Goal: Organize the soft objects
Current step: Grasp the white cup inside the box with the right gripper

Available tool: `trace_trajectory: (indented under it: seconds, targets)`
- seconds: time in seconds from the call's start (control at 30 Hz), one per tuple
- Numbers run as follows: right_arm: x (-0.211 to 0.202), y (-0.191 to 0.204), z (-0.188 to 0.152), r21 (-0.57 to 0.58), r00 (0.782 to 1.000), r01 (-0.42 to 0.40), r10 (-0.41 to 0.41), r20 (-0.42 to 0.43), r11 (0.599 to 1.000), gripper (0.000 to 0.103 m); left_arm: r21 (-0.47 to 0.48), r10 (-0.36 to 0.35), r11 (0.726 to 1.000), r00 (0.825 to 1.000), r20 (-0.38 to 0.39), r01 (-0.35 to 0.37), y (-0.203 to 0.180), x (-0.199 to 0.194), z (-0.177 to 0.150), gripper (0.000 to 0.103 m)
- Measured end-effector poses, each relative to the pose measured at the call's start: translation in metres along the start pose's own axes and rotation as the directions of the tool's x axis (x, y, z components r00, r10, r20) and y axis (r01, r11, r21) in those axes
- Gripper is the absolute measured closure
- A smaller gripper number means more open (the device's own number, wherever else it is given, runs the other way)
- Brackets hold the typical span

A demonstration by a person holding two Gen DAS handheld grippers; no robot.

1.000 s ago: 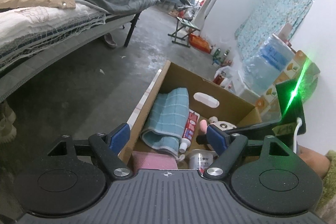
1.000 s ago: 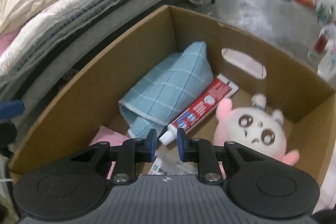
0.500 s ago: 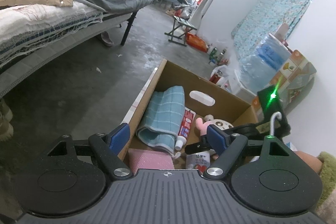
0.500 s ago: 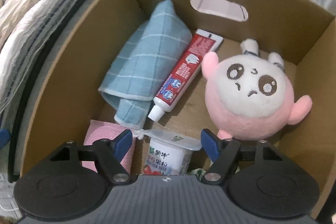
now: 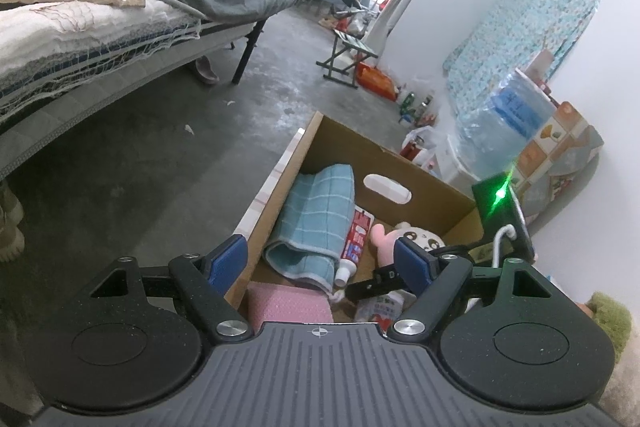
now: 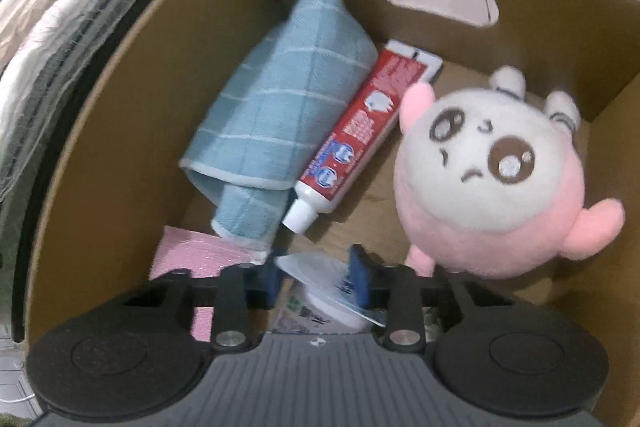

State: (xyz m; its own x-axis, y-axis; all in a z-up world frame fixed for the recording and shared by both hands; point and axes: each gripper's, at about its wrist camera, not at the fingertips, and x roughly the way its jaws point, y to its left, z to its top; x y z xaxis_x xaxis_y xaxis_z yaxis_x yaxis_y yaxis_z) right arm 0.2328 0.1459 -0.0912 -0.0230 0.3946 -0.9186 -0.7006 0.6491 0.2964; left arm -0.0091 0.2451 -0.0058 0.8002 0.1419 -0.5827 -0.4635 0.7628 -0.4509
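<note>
While the left gripper hangs wide open above the box, the right gripper straddles a cup, jaws half-closed.

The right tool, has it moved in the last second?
Yes. The right tool has dropped deeper into the cardboard box, down onto the yogurt cup, and its blue tips have closed in around the cup's lid.

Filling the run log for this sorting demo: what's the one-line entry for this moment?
left gripper: open, outside cardboard box | right gripper: inside box, straddling yogurt cup, grip unclear
</note>
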Motion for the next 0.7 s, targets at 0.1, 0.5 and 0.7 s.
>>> trace_trajectory:
  seconds: [0.1,0.5,0.7]
  targets:
    - [-0.007,0.0,-0.003,-0.014,1.0,0.003,-0.002,0.023,1.0,0.082,-0.001,-0.003,1.0,1.0,0.002,0.003,-0.001,-0.001,0.0,0.023]
    - [-0.021,-0.017,-0.002,0.125,0.999,-0.044,0.047,-0.023,0.991,0.034,-0.007,-0.016,1.0,1.0,0.005,0.016,-0.001,-0.004,0.0,0.023]
    - [0.005,-0.025,0.004,0.207,0.995,-0.048,0.066,-0.08,0.977,0.033,-0.006,-0.02,1.0,1.0,0.003,0.02,0.001,-0.005,0.001,0.023]
